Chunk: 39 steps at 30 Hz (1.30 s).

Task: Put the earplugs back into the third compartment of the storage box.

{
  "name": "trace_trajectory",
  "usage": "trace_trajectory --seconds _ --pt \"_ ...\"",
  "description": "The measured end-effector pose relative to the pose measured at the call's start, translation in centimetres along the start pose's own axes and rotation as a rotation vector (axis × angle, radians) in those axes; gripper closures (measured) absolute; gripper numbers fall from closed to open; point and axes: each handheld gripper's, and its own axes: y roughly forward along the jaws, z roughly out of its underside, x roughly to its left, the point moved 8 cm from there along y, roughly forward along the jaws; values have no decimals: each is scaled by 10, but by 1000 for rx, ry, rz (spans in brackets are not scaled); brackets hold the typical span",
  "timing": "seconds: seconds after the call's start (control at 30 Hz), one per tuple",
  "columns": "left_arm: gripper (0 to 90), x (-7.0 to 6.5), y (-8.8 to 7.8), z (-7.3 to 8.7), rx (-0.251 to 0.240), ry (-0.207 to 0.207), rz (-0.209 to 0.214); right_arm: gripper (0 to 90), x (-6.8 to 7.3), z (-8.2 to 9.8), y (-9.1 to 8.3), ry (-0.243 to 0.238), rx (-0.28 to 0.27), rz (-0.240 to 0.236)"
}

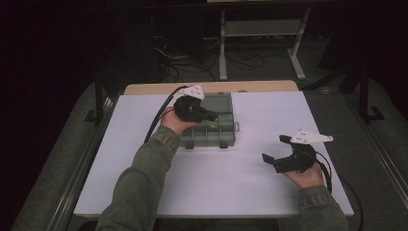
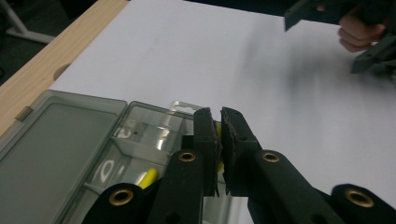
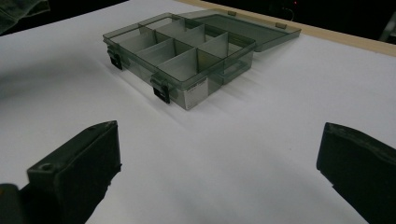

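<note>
A grey see-through compartment box (image 1: 211, 138) lies on the white table with its lid (image 1: 216, 102) folded open to the far side. My left gripper (image 1: 216, 117) hovers over the box's right compartments. In the left gripper view its jaws (image 2: 219, 126) are shut on a small yellow piece (image 2: 218, 129), and another yellow piece (image 2: 148, 178) lies in a compartment below. My right gripper (image 1: 274, 148) is held open above bare table to the right of the box, holding nothing. In the right gripper view, the box (image 3: 187, 88) sits ahead of its spread jaws (image 3: 219, 140).
The white table top (image 1: 250, 183) ends in a wooden strip (image 1: 269, 86) at the far edge. Beyond it stand a metal frame (image 1: 260, 29) and cables on a dark floor. Bare table surrounds the box on all sides.
</note>
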Motion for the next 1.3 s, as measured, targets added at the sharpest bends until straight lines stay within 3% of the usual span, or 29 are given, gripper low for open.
trace_trajectory --seconds 0.17,0.57,0.7,0.87,1.03,1.1,1.3 --pt "851 8 11 5 10 -18 -37 0 0 1 1 2 6 -1" --pt "851 31 34 18 -23 -94 -87 0 0 2 2 2 12 -5" --pt "847 33 43 22 -11 -69 -113 0 0 2 1 2 10 -5" --pt "844 37 52 28 13 -74 -131 0 0 2 2 1 13 -6" --pt "826 42 57 36 49 -125 -152 0 1 3 2 1 17 -8" --pt "800 43 58 38 57 -138 -154 0 1 3 2 1 17 -9" --pt "579 42 53 38 42 -161 -134 0 3 4 4 -5 27 -16"
